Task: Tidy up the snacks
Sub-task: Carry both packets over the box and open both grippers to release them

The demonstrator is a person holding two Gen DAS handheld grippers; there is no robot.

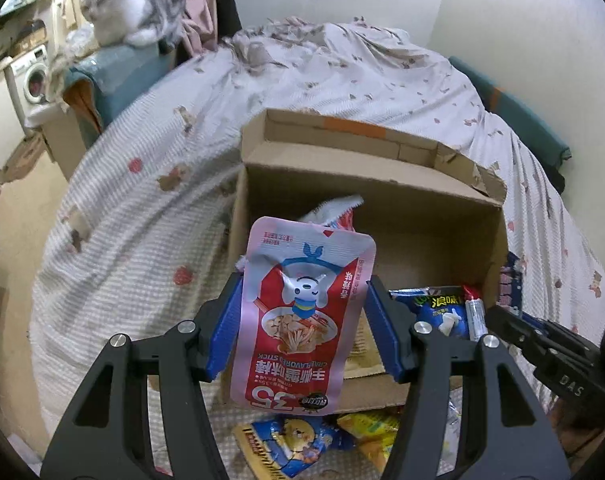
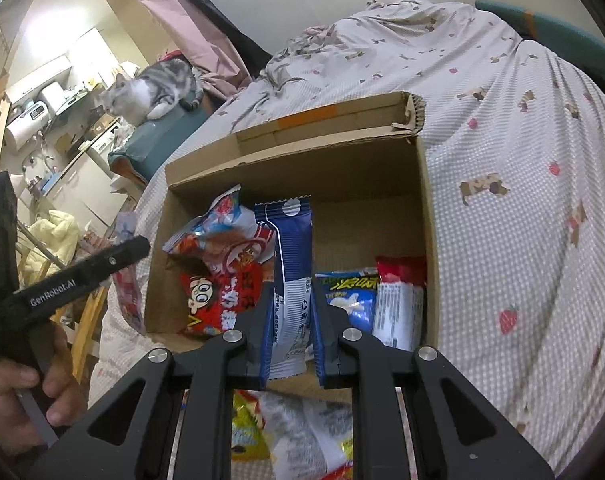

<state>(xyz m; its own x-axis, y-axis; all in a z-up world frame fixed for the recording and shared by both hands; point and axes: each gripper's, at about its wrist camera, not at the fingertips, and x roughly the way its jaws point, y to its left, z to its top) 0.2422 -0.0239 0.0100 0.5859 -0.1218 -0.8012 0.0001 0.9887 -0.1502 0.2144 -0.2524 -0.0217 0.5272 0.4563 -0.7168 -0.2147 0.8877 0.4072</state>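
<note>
Left gripper [image 1: 304, 316] clamps the crab-stick pouch [image 1: 298, 320], right gripper [image 2: 292, 320] pinches the blue packet [image 2: 288, 280] above the box [image 2: 430, 208]; either could snag its near wall and spill onto the bed

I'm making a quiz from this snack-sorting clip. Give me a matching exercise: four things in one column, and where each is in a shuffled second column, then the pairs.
Things:
1. crab stick pouch
2. blue and white packet
3. cat
4. yellow packet

Places:
A. on the bedspread, in front of the cardboard box
B. between the left tongs
C. on a teal cushion beyond the bed
D. between the right tongs

Pairs: 1-B, 2-D, 3-C, 4-A
</note>
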